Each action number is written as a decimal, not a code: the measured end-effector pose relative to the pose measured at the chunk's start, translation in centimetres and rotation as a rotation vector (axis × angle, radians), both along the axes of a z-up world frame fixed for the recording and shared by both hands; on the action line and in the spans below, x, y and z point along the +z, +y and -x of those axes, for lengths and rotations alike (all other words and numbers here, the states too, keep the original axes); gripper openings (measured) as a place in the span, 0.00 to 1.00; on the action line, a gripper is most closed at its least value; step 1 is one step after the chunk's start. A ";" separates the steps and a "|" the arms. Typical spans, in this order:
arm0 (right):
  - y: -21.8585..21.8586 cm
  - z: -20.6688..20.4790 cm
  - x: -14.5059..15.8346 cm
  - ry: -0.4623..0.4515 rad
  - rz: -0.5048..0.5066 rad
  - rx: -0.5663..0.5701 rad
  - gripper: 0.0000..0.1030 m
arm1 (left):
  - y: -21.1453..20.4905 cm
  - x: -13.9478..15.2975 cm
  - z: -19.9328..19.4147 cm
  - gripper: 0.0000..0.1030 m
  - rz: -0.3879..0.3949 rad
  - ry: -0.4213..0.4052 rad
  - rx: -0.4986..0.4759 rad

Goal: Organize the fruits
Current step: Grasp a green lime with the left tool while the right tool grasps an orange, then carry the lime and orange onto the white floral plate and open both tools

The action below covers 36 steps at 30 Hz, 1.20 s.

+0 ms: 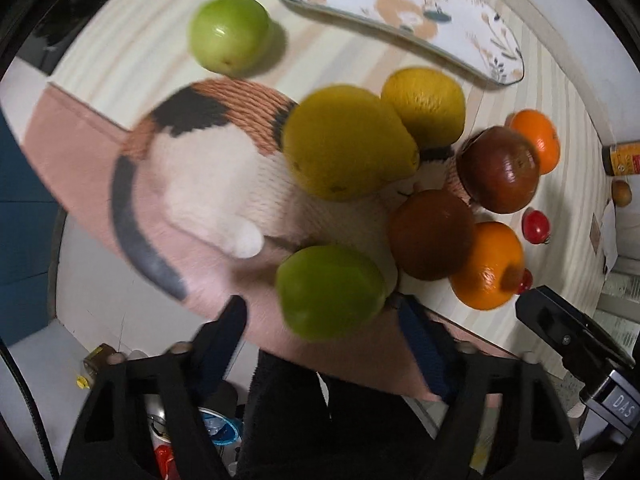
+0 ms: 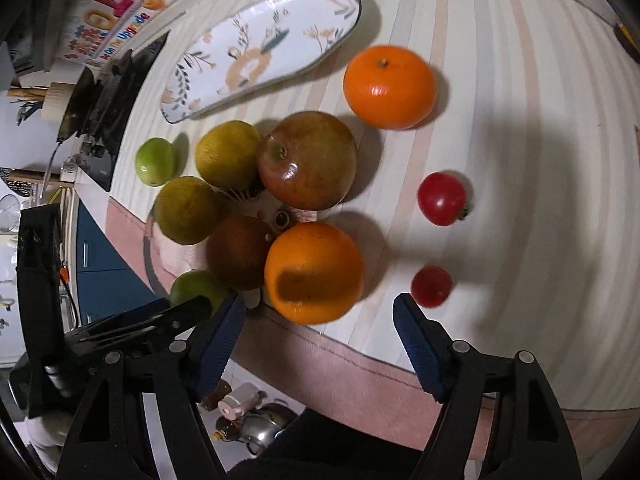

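Note:
A cat-shaped woven mat [image 1: 208, 168] lies near the table's front edge with fruit crowded on and around it. My left gripper [image 1: 320, 320] is open, its blue fingers on either side of a green fruit [image 1: 330, 292]. Beyond are two yellow fruits [image 1: 344, 140], a brown fruit [image 1: 430, 234], a dark red apple [image 1: 498, 168] and two oranges [image 1: 490, 266]. Another green fruit [image 1: 230, 34] sits alone at the far left. My right gripper [image 2: 320, 320] is open just in front of the near orange [image 2: 314, 272]. A floral oval plate [image 2: 260, 52] lies empty beyond.
Two small red tomatoes [image 2: 442, 198] [image 2: 431, 286] lie right of the pile. The second orange [image 2: 390, 86] sits beside the plate. The striped tablecloth [image 2: 520, 160] has a pink border at the near edge. A yellow-labelled jar [image 1: 622, 158] stands at the far right.

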State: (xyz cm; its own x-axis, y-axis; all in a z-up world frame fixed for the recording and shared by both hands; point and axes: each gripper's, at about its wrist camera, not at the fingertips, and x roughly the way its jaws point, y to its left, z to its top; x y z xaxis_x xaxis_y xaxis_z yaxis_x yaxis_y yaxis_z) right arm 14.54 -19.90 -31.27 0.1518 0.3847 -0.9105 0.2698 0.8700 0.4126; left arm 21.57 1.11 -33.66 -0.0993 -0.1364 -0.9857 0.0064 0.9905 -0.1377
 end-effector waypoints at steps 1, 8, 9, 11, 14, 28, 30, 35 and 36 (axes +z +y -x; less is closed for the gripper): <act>0.3 -0.3 -0.6 0.011 -0.013 -0.004 0.76 | -0.2 -0.4 -0.1 0.58 0.022 0.007 -0.001; 1.4 -2.3 -2.8 0.051 -0.058 -0.010 0.72 | -1.0 0.7 -0.1 0.57 0.030 -0.049 -0.033; 1.6 -2.5 -3.0 0.054 -0.034 -0.003 0.68 | -0.9 0.8 0.0 0.57 0.019 -0.052 -0.034; 2.0 -2.7 -3.1 0.056 -0.016 0.007 0.65 | -0.7 1.2 0.3 0.57 -0.008 -0.065 -0.043; 2.0 -1.8 -3.1 0.076 0.018 0.020 0.65 | -0.7 0.4 0.6 0.58 -0.005 -0.077 -0.056; 3.5 -2.0 -2.6 0.086 0.094 0.036 0.64 | -2.8 2.0 1.4 0.58 -0.057 -0.151 -0.172; 3.4 -1.5 -2.2 0.081 0.117 0.035 0.64 | -2.3 2.3 1.7 0.58 -0.055 -0.163 -0.187; 3.6 -0.6 -0.6 0.047 0.116 0.000 0.64 | -2.1 5.5 2.5 0.58 -0.050 -0.233 -0.237; 3.5 -0.5 -0.1 0.037 0.114 -0.005 0.64 | -2.1 6.3 2.6 0.58 -0.047 -0.249 -0.247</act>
State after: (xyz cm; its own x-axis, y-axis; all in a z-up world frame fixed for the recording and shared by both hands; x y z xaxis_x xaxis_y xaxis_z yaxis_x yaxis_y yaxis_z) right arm 15.06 -16.37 -31.38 0.1190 0.2781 -0.9531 0.2874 0.9092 0.3012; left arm 18.99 -0.94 -27.32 0.1201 -0.0924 -0.9884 0.2738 0.9601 -0.0565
